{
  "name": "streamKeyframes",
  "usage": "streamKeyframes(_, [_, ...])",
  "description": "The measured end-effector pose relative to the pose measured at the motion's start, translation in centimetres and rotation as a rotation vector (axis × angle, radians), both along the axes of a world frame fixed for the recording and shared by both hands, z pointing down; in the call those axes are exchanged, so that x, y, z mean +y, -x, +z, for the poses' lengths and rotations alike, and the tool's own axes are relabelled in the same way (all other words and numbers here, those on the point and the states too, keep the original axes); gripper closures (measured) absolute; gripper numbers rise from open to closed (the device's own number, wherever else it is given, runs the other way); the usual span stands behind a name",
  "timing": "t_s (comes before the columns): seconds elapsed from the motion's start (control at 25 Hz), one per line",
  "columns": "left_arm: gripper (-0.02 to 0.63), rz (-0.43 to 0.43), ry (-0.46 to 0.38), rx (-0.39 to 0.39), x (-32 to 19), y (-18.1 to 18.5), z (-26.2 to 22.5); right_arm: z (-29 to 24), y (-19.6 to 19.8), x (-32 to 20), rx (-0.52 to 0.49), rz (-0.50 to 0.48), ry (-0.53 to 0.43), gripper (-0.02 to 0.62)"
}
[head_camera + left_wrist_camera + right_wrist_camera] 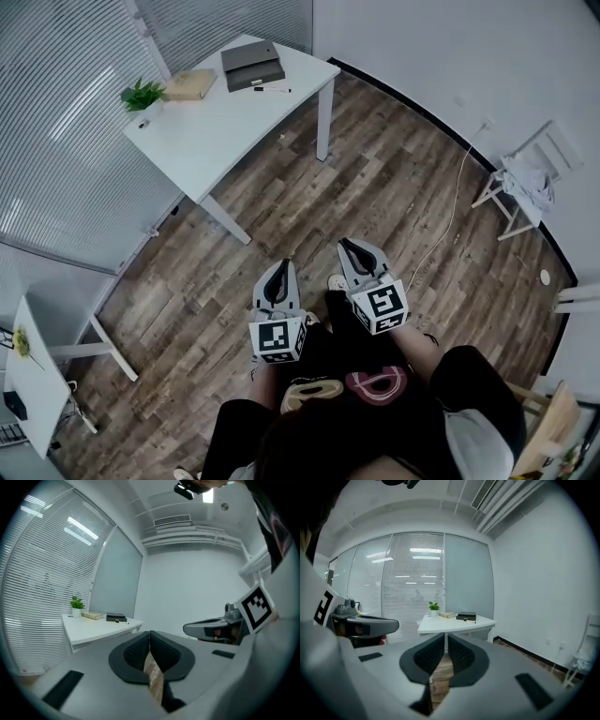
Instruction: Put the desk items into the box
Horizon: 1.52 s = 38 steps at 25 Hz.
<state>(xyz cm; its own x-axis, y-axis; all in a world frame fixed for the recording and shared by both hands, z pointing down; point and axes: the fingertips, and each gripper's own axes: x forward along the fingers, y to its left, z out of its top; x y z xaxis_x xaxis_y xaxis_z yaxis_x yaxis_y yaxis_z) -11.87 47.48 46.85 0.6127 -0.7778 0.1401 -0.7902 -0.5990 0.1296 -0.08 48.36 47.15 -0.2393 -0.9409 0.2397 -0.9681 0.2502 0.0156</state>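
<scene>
A white desk (pixel 216 127) stands across the wooden floor, far from both grippers. On it are a small green plant (pixel 141 96), a tan book (pixel 190 84), a dark flat box (pixel 251 64) and a pen (pixel 272 90). My left gripper (pixel 279 265) and right gripper (pixel 349 244) hang side by side close to the person's body, both shut with nothing between the jaws. The left gripper view has its jaws (pixel 149 634) together, with the desk (pixel 93 627) at the left. The right gripper view (pixel 446 637) faces the desk (pixel 450 623) straight ahead.
A white folding chair (pixel 525 183) with cloth on it stands by the right wall, and a thin cable (pixel 450 216) trails over the floor. Another white table (pixel 37 375) is at the lower left. Blinds cover the glass wall behind the desk.
</scene>
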Motion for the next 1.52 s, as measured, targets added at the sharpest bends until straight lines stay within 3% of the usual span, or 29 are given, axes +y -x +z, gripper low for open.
streamKeyframes(0.2, [0.589, -0.001, 0.008, 0.069, -1.2, -0.3, -0.3, 0.2, 0.1, -1.5, -0.008, -0.017, -0.002, 0.581])
streamKeyframes(0.36, [0.588, -0.012, -0.002, 0.021, -3.2, -1.2, 0.1, 0.6, -0.7, -3.7, -0.005, -0.03, 0.007, 0.581])
streamKeyframes(0.68, [0.589, -0.066, 0.007, 0.003, -9.3, -3.1, -0.1, 0.7, -2.0, -10.8, -0.003, -0.103, 0.019, 0.581])
streamKeyframes(1.24, [0.588, -0.135, 0.019, -0.033, -18.9, -11.2, 0.0, 0.1, -7.4, -20.9, -0.004, -0.247, 0.023, 0.581])
streamKeyframes(1.52, [0.589, -0.188, 0.036, -0.029, -20.8, -13.6, 0.7, 0.6, -10.3, -23.4, -0.015, -0.28, 0.035, 0.581])
